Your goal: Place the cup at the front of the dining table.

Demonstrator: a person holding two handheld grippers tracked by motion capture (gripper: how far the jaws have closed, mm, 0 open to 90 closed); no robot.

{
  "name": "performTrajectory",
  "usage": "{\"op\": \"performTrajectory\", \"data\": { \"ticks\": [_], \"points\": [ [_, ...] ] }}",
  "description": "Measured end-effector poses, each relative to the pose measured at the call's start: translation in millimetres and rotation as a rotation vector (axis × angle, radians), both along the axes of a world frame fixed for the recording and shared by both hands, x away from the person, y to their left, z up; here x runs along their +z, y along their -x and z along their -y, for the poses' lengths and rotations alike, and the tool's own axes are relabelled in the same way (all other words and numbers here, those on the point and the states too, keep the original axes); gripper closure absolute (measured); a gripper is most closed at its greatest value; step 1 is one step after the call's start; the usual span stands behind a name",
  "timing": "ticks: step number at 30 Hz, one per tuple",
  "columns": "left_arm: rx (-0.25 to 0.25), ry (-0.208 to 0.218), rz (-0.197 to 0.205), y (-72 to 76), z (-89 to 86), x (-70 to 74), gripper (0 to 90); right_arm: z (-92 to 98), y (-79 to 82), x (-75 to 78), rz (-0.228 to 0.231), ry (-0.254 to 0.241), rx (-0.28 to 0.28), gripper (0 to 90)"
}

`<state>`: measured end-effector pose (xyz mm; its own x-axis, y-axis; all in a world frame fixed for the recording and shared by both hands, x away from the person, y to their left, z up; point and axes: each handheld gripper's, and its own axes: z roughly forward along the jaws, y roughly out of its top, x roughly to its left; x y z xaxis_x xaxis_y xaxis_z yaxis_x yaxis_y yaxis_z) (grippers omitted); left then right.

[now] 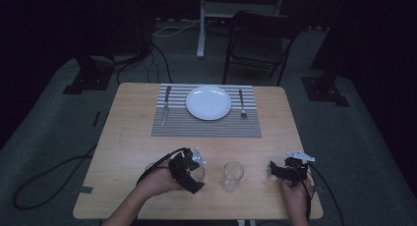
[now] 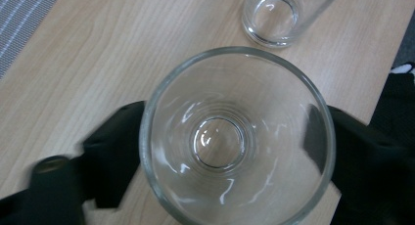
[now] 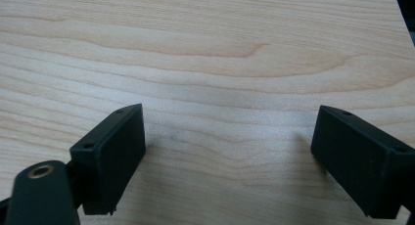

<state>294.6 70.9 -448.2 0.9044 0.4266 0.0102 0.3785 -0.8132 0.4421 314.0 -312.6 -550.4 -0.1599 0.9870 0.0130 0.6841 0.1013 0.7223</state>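
Left gripper (image 2: 230,151): jaws stood either side of a glass (image 2: 237,137), seemingly closing on it. Right gripper (image 3: 227,161): wide open, empty over bench (image 3: 205,49). Next, likely: lift toward placemat (image 1: 206,125).

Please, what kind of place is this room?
Probably a recording studio or lab, not a home: black drapes around, cables on the grey floor, stand bases, and a table laid with one placemat and plate.

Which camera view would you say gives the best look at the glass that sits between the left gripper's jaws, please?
The left gripper view: the glass is seen from above, with rim and base clear and a black jaw at each side. In the high view the left gripper largely hides it.
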Motion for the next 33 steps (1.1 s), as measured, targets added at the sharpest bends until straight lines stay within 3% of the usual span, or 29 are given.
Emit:
{"op": "performTrajectory", "data": {
  "ticks": [4,18,25,33],
  "points": [
    [0.000,-0.014,0.005,-0.2,1.9,-2.0,27.5,0.0,0.0,0.0,0.000,0.000,0.000,12.5],
    [-0.017,-0.021,0.022,-0.6,2.3,-2.4,28.5,0.0,0.0,0.0,0.000,0.000,0.000,12.5],
    [-0.018,0.043,0.010,-4.3,-1.2,8.1,28.5,0.0,0.0,0.0,0.000,0.000,0.000,12.5],
    [-0.028,0.025,0.041,-8.6,-0.1,20.7,28.6,0.0,0.0,0.0,0.000,0.000,0.000,12.5]
  ]
}}
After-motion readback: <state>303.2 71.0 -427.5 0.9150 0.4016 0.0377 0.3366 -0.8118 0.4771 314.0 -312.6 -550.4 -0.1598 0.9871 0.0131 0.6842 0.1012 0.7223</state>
